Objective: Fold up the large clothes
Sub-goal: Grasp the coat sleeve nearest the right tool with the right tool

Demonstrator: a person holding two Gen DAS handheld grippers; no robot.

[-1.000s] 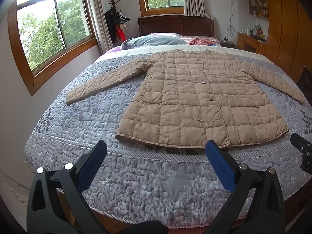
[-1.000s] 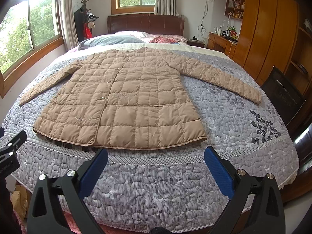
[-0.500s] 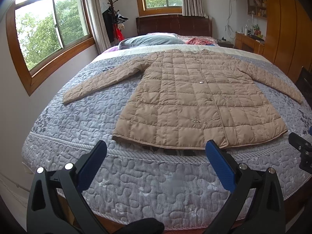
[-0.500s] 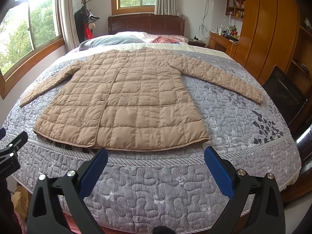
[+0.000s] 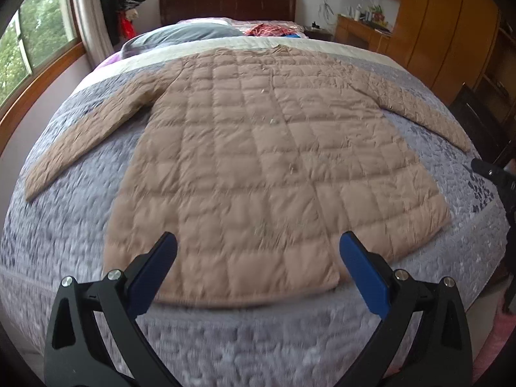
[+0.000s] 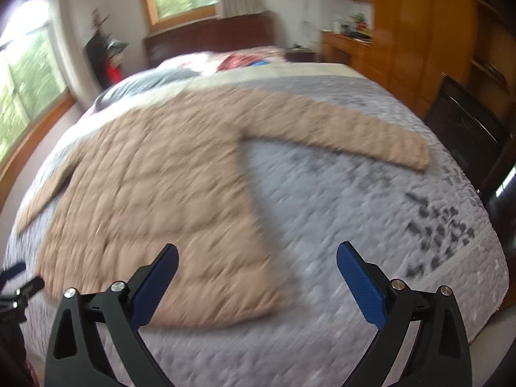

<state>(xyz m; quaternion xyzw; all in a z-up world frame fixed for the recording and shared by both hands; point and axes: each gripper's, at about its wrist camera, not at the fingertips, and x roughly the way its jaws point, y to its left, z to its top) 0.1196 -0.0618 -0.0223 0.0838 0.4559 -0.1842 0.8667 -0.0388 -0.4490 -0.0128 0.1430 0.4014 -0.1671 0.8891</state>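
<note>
Both grippers advanced; coat (image 5: 258, 167) collar points headboardward.

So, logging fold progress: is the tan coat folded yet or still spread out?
Spread out. The tan coat lies flat on the bed, both sleeves extended sideways, no part doubled over; neither tongs touch it.

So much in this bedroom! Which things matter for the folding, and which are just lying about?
For the job:
tan quilted coat
left hand-held gripper, open
right hand-held gripper, open
grey bedspread beneath the coat

Just there:
grey pillow
red cloth
wooden wardrobe
</note>
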